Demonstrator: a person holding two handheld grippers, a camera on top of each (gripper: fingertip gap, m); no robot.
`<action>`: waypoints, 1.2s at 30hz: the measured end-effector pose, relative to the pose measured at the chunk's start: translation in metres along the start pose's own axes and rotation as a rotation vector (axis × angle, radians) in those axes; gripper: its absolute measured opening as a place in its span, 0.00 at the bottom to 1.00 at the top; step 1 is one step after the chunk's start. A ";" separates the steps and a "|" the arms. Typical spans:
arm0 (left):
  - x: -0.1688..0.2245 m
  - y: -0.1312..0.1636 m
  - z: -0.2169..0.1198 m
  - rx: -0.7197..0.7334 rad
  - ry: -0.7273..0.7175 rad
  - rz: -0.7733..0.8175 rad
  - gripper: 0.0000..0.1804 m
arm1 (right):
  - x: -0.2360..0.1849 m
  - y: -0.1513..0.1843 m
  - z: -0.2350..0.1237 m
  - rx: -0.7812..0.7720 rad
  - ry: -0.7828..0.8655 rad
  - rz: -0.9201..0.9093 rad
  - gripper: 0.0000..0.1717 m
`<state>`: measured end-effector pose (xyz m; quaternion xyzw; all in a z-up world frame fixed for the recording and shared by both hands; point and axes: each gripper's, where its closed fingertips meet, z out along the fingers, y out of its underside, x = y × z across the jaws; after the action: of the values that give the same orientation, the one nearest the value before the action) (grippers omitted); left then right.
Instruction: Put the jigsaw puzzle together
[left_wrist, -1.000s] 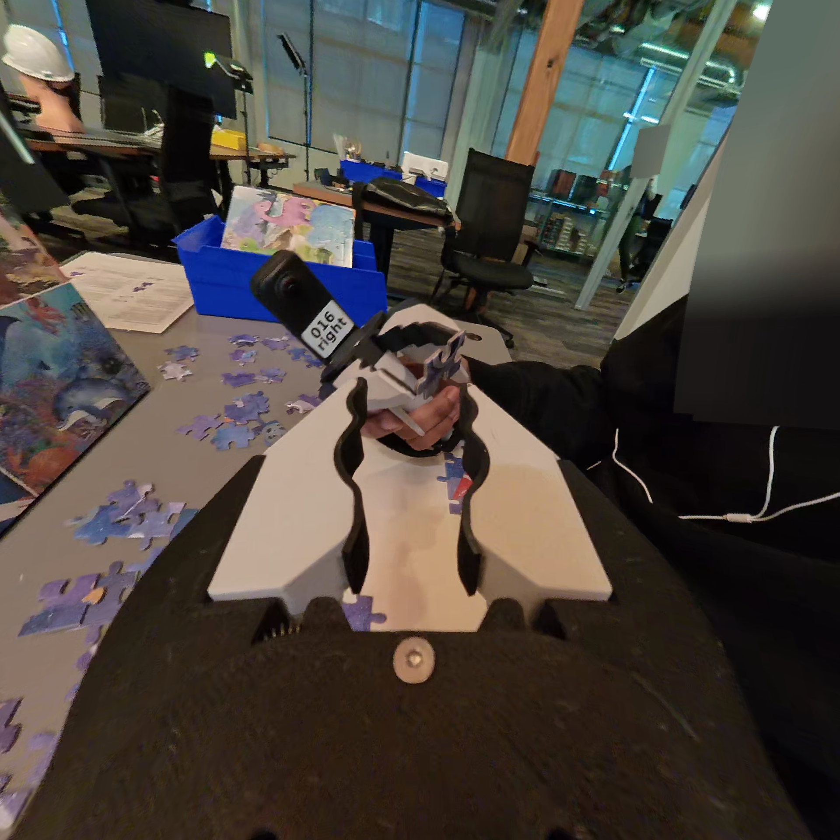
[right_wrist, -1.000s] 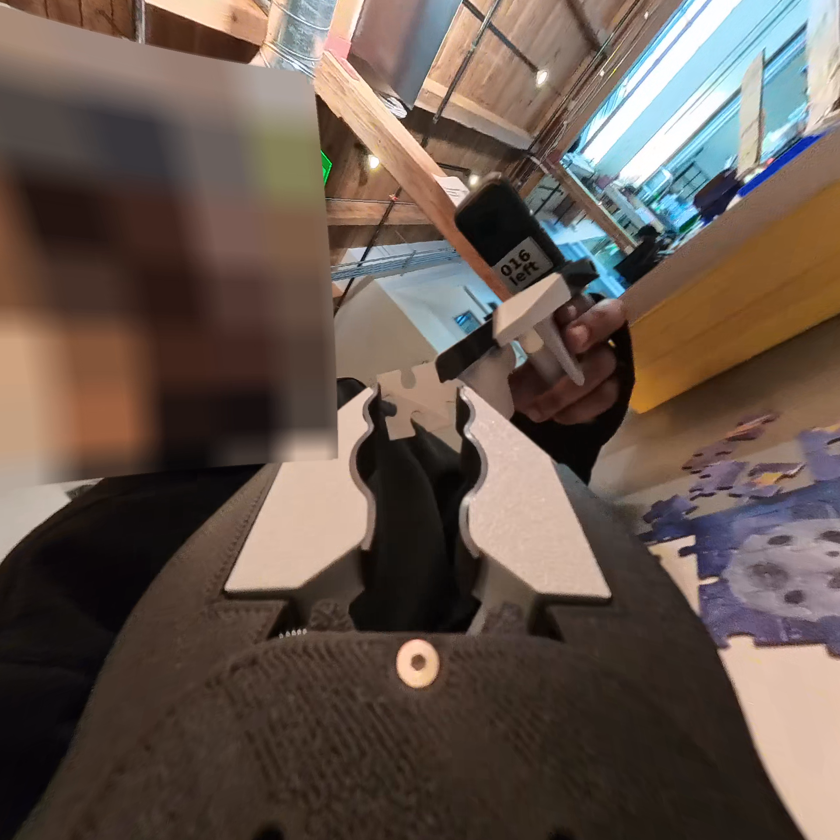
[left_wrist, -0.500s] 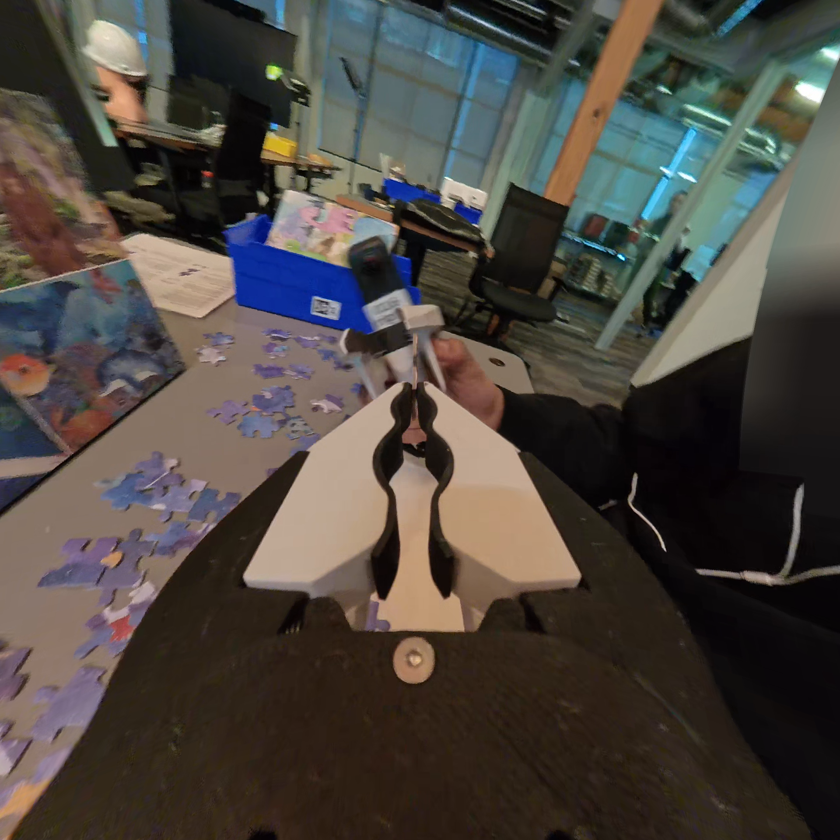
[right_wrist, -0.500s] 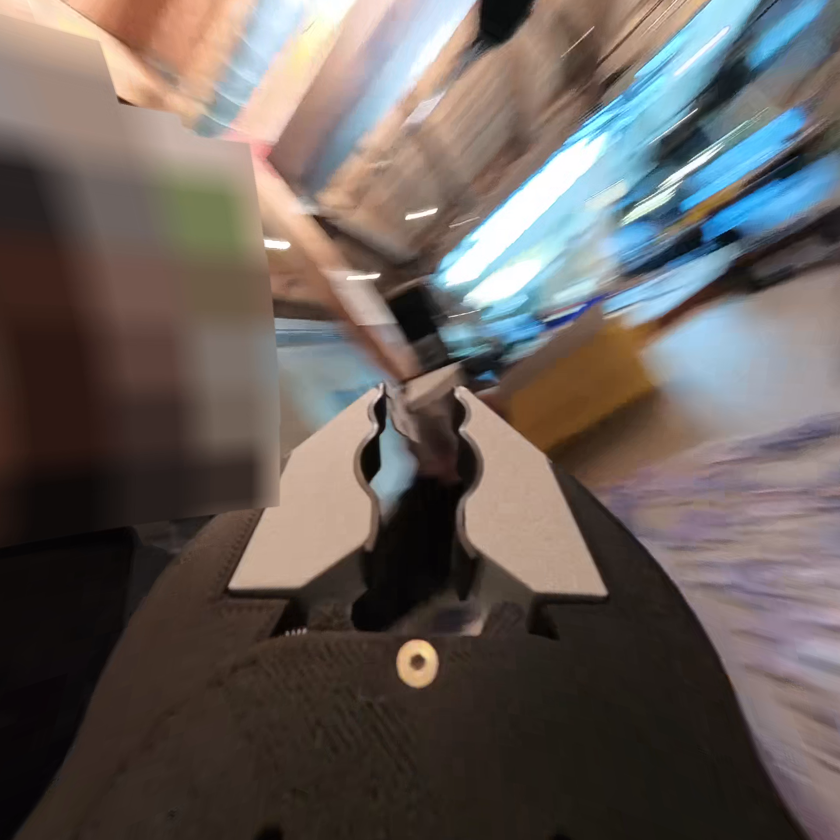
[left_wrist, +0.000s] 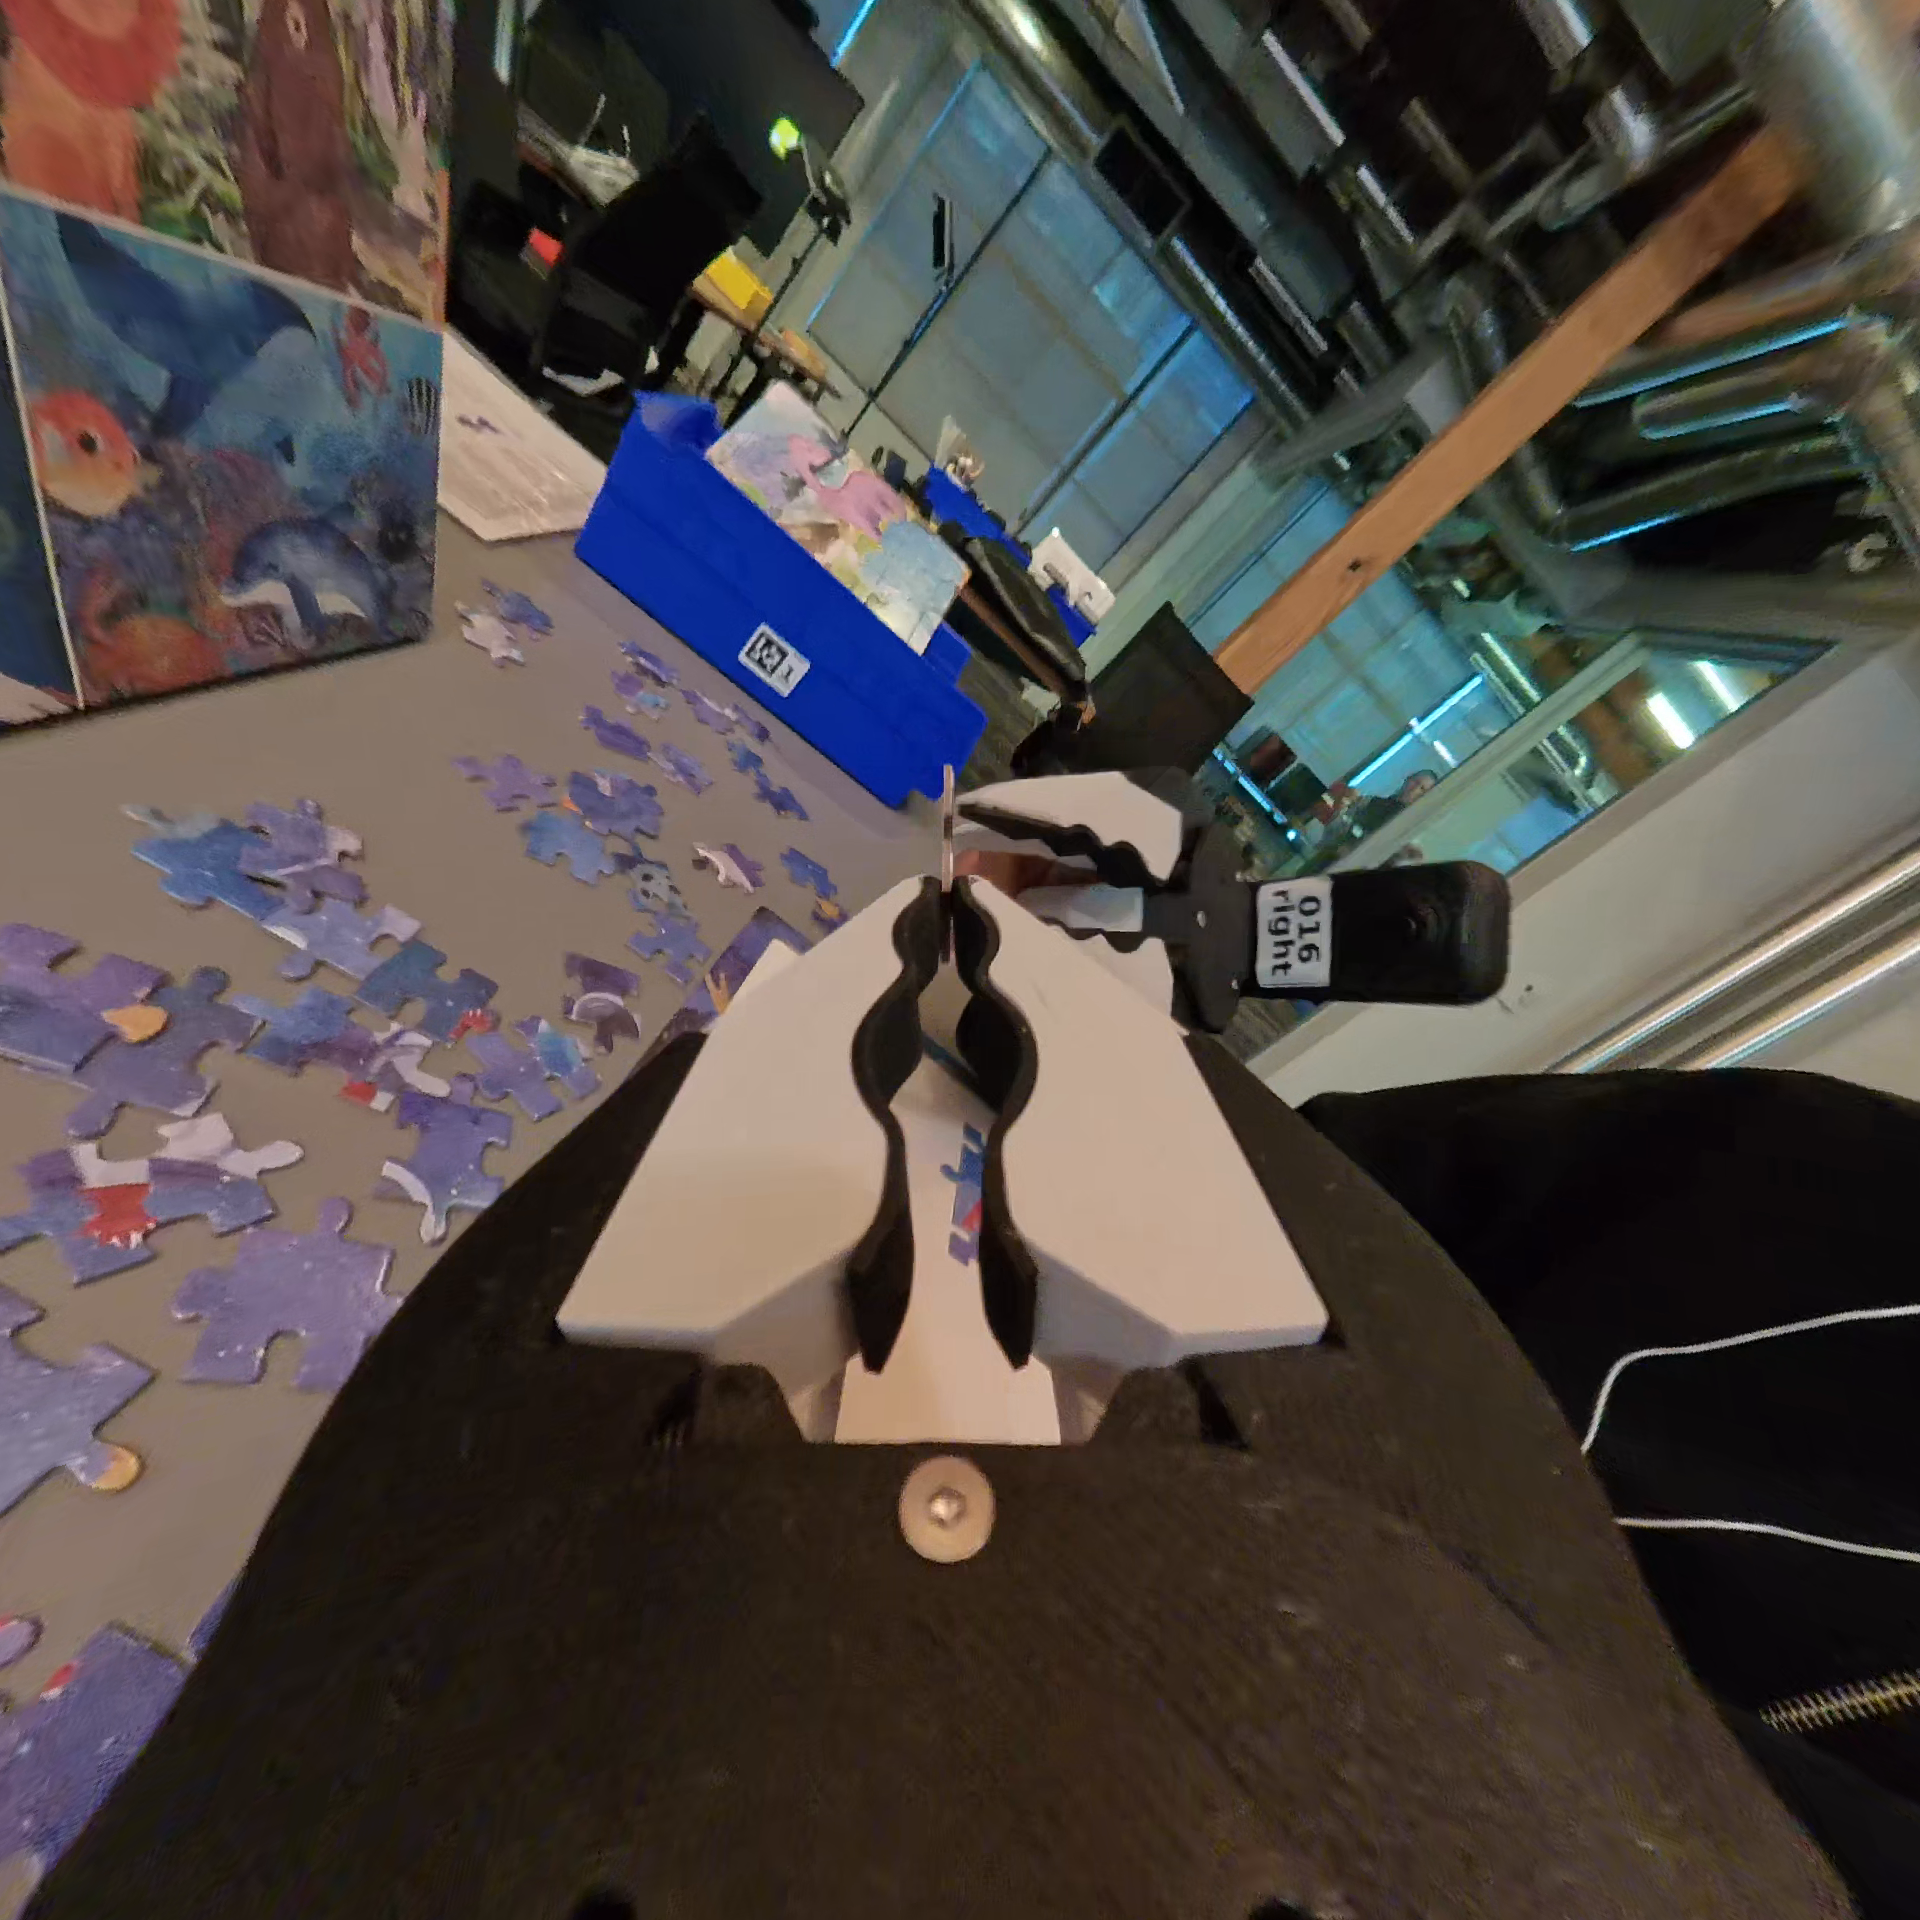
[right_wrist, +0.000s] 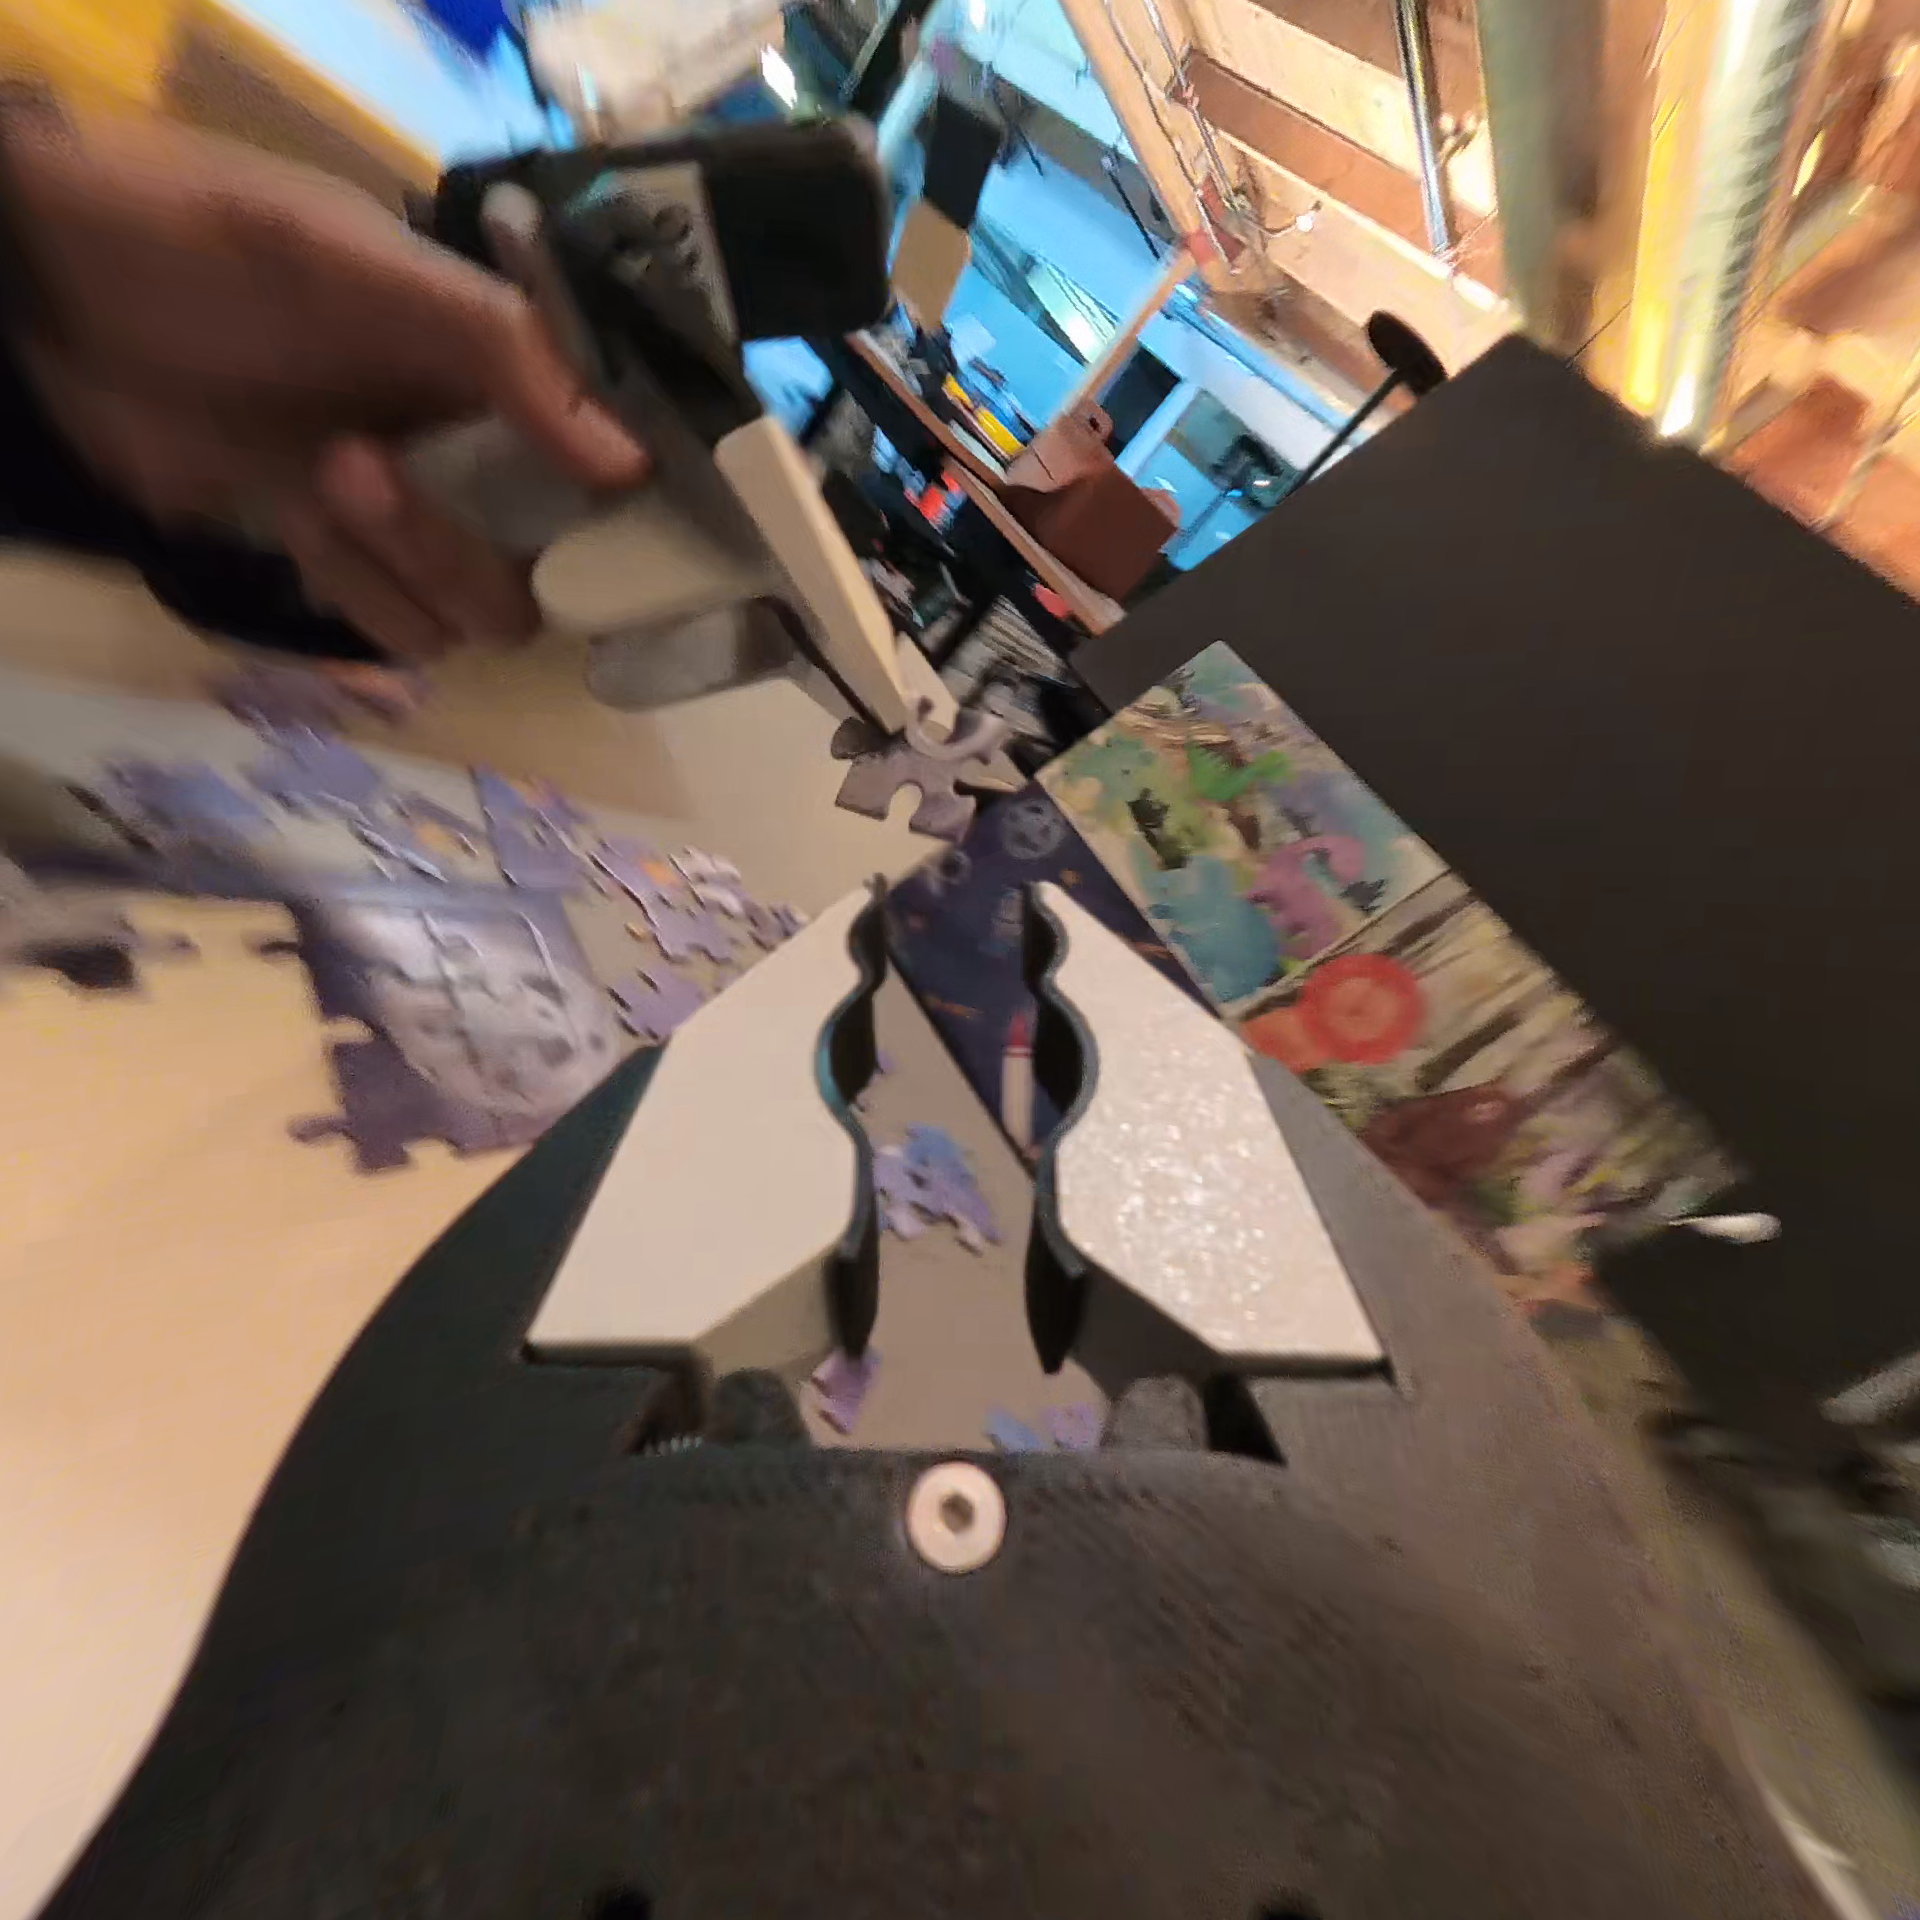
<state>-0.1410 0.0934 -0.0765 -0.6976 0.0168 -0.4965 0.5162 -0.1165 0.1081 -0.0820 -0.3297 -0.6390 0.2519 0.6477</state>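
Observation:
My left gripper (left_wrist: 943, 896) is shut on a thin jigsaw piece (left_wrist: 943, 831), seen edge-on and sticking up from the fingertips. In the right wrist view the same purple-grey piece (right_wrist: 914, 784) hangs flat from the left gripper's tips (right_wrist: 909, 717), above the table. My right gripper (right_wrist: 956, 899) is open with nothing between its fingers, a little below that piece. In the left wrist view the right gripper (left_wrist: 1013, 862) lies on its side just right of the piece, jaws apart. A partly joined blue puzzle (right_wrist: 447, 987) lies on the table.
Loose blue and purple pieces (left_wrist: 312, 987) are scattered over the grey table (left_wrist: 364, 748). A blue bin (left_wrist: 790, 623) stands at the back and picture boxes (left_wrist: 208, 468) at the left. A colourful box (right_wrist: 1299, 883) and a black panel (right_wrist: 1558, 675) stand on the right. Only a small space, under 4 cm, lies between the two pairs of fingers. From either gripper's tips it is about 15 centimeters to the partly joined blue puzzle (right_wrist: 447, 987).
A second ago the right gripper held the piece between the open left jaws. The left jaws shut on it, the right gripper let go and swung down toward the table.

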 end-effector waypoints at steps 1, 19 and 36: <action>-0.003 0.003 0.001 -0.020 -0.013 0.000 0.00 | -0.003 0.000 0.001 -0.005 0.005 -0.034 0.12; -0.010 0.022 0.007 -0.132 -0.058 0.032 0.00 | -0.021 0.017 0.011 -0.095 -0.044 -0.160 0.06; -0.035 -0.015 -0.022 0.064 -0.267 0.120 0.24 | 0.097 0.173 -0.152 -0.709 0.194 0.078 0.06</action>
<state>-0.1818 0.1035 -0.0899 -0.7386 -0.0262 -0.3678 0.5644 0.0567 0.2776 -0.1421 -0.5801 -0.6092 0.0070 0.5406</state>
